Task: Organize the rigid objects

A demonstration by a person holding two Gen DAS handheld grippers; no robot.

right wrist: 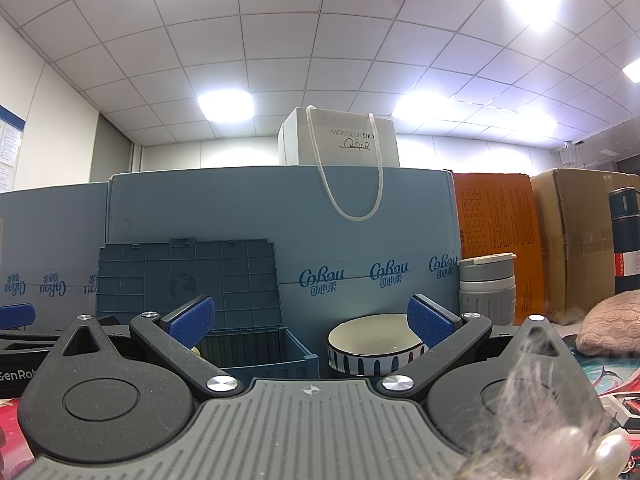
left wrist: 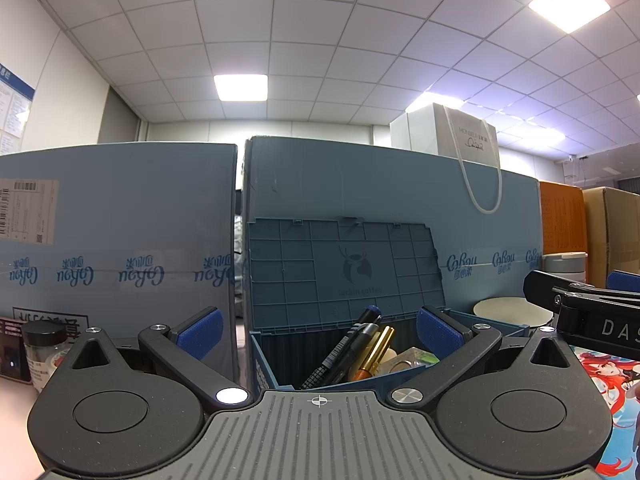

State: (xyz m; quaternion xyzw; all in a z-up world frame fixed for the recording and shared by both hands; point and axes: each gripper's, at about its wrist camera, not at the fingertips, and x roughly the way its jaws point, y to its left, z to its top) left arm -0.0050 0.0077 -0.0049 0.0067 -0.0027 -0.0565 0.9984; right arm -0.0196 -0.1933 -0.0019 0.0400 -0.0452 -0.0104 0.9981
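Note:
A small blue crate (left wrist: 266, 364) with its ribbed lid (left wrist: 344, 268) raised stands just ahead of my left gripper (left wrist: 318, 330), which is open and empty. Inside the crate lean a black pen (left wrist: 352, 344), a gold tube (left wrist: 376, 352) and some small items. The crate also shows in the right wrist view (right wrist: 260, 354), with its lid (right wrist: 188, 280) up. My right gripper (right wrist: 310, 318) is open and empty, facing the crate and a white bowl with dark stripes (right wrist: 374, 346). The right gripper shows in the left wrist view at the right edge (left wrist: 580, 308).
Tall blue cartons (right wrist: 280, 220) wall the back, with a white paper bag (right wrist: 340, 140) on top. A grey lidded cup (right wrist: 486, 288), an orange box (right wrist: 496, 236), a brown carton (right wrist: 580, 240), a dark flask (right wrist: 626, 240) and a pink knit item (right wrist: 612, 324) are right. A black-lidded jar (left wrist: 44, 348) stands left.

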